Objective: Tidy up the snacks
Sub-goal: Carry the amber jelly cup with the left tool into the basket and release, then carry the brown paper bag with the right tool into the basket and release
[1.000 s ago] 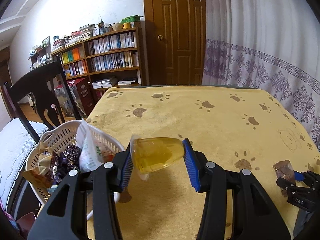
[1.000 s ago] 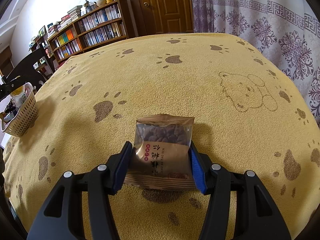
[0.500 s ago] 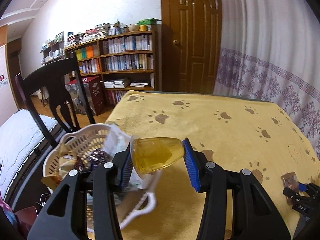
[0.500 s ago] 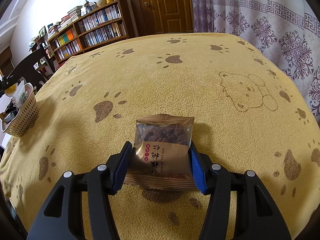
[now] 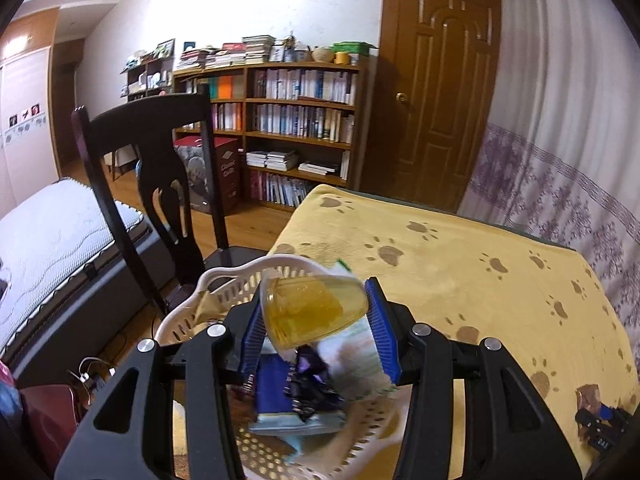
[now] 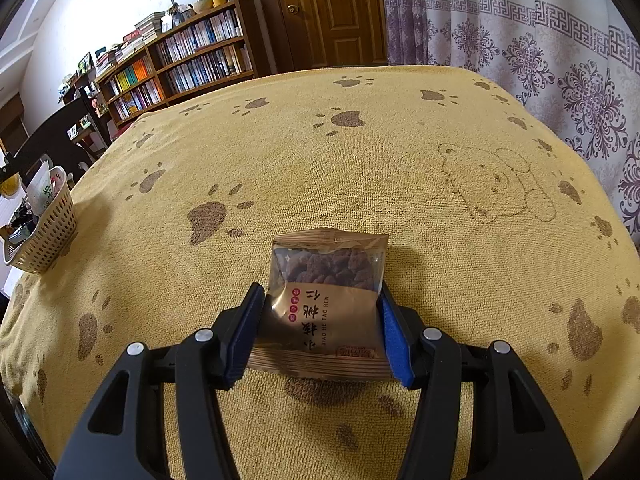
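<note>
Worktop (image 6: 360, 168): yellow paw-print cloth, basket (image 5: 224, 280) at its left edge.
Basket: already crowded with packets; a dropped cup may bounce or roll out.
Left gripper (image 5: 316, 320): clenched on the jelly cup (image 5: 312, 312), above the basket.
Jelly cup: long axis sideways, mouth left, slightly tilted; may slip from the pads.
Right gripper (image 6: 320, 332): grasping the walnut packet (image 6: 326, 300), flat on the worktop, window end pointing away.

A dark chair (image 5: 160, 184) stands before a bookshelf (image 5: 296, 128).

The brown snack packet (image 6: 326, 312) reads "XIAO HE TAO REN" beside Chinese characters.
</note>
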### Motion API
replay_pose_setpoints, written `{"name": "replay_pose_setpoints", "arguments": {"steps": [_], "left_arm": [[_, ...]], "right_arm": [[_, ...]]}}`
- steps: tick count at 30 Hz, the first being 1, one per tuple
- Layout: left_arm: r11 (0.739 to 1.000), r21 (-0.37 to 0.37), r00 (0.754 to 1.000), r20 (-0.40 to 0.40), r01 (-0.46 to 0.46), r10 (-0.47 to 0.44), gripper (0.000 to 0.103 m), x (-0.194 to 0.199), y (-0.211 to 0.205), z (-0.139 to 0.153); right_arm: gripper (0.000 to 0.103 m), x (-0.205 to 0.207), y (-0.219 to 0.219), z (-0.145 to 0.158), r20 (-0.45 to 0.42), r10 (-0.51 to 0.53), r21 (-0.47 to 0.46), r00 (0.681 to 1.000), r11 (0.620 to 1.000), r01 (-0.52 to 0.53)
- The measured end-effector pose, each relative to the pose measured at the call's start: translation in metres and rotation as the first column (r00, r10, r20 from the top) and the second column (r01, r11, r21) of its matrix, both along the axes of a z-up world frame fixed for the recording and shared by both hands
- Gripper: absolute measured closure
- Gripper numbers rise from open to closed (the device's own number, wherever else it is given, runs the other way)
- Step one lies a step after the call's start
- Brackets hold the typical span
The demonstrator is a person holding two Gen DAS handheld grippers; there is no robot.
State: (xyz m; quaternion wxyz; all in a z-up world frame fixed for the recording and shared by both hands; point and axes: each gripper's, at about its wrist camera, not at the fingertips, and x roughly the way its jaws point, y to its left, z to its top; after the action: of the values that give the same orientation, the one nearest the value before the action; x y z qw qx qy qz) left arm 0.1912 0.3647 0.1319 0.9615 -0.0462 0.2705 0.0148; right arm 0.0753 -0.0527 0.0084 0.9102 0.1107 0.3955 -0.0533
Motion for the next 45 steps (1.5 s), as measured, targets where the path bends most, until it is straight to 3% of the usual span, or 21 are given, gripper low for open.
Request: {"name": "replay_pose_setpoints", "arguments": {"steps": [3, 11, 14, 19, 23, 27, 39, 45], "left_arm": [[0.999, -0.022, 1.0, 0.003, -0.026, 0.026, 0.041, 0.001, 0.01, 0.0], [0.998, -0.04, 0.999, 0.02, -0.05, 0.05, 0.039, -0.004, 0.021, 0.005], [0.997, -0.039, 0.998, 0.03, -0.059, 0.06, 0.031, -0.006, 0.022, 0.007], [0.998, -0.039, 0.997, 0.045, -0.056, 0.057, 0.03, -0.012, 0.024, 0.013], [0.997, -0.038, 0.995, 0.068, -0.069, 0.071, 0.023, -0.019, 0.03, 0.02], [0.995, -0.055, 0.993, 0.085, -0.077, 0.082, 0.023, -0.026, 0.037, 0.026], [0.991, -0.089, 0.987, 0.118, -0.103, 0.113, 0.015, -0.039, 0.055, 0.039], [0.993, -0.086, 0.986, 0.135, -0.083, 0.094, 0.009, -0.044, 0.056, 0.046]], "right_arm": [[0.047, 0.0, 0.0, 0.0, 0.0, 0.0, 0.0, 1.0, 1.0, 0.0], [0.047, 0.0, 0.0, 0.0, 0.0, 0.0, 0.0, 1.0, 1.0, 0.0], [0.047, 0.0, 0.0, 0.0, 0.002, 0.001, 0.001, 1.0, 1.0, -0.001], [0.047, -0.001, -0.001, 0.0, 0.007, 0.0, 0.005, 1.0, 1.0, 0.0], [0.047, -0.005, 0.0, 0.004, 0.025, -0.005, 0.004, 1.0, 1.0, 0.005], [0.047, -0.009, 0.004, 0.01, 0.044, 0.011, 0.047, 0.999, 0.999, -0.013], [0.047, 0.005, 0.069, 0.057, 0.134, 0.176, 0.043, 0.975, 0.982, -0.184], [0.047, 0.037, 0.131, 0.093, 0.177, 0.317, 0.018, 0.932, 0.945, -0.325]]}}
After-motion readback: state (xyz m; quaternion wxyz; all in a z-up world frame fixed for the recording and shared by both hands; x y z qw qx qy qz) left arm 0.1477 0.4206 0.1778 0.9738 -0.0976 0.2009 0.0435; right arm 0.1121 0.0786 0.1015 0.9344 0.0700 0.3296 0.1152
